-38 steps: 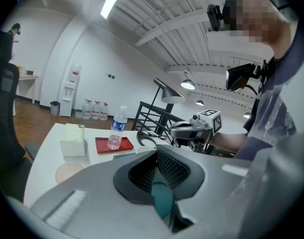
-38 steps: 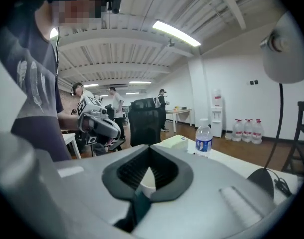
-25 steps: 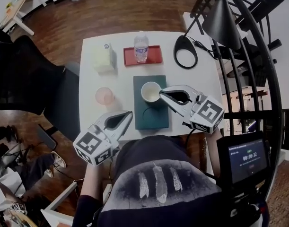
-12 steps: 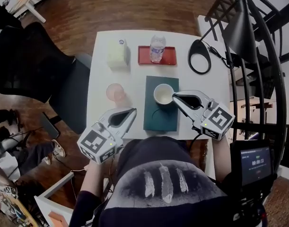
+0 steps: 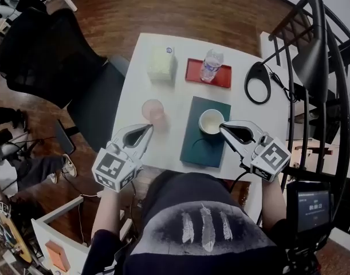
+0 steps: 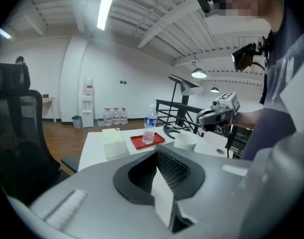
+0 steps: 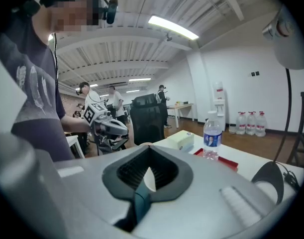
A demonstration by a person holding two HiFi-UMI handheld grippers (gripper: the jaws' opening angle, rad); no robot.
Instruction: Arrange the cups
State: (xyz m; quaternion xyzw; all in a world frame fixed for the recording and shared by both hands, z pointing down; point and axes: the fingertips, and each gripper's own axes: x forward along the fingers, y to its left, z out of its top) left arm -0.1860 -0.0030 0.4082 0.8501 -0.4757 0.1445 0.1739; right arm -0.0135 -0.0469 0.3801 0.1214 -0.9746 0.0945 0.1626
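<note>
A pink cup (image 5: 153, 109) stands on the white table (image 5: 246, 110), left of a dark green mat (image 5: 204, 144). A white cup (image 5: 211, 121) sits on the mat's far right part and shows in the left gripper view as the white cup (image 6: 185, 141). My left gripper (image 5: 149, 128) is shut and empty, its tip just short of the pink cup. My right gripper (image 5: 223, 126) is shut and empty too, its tip beside the white cup's near right side. In their own views, the left gripper (image 6: 155, 152) and the right gripper (image 7: 148, 149) show closed jaws with nothing between them.
At the table's far side a water bottle (image 5: 211, 65) stands on a red tray (image 5: 193, 71), with a pale tissue box (image 5: 162, 63) to its left. A black lamp base (image 5: 258, 82) and cable lie at the far right. A black office chair (image 5: 48, 44) stands left of the table.
My left gripper has swung forward and now points at the pink cup from close by. The right gripper has stayed beside the white cup. The head view has shifted.
</note>
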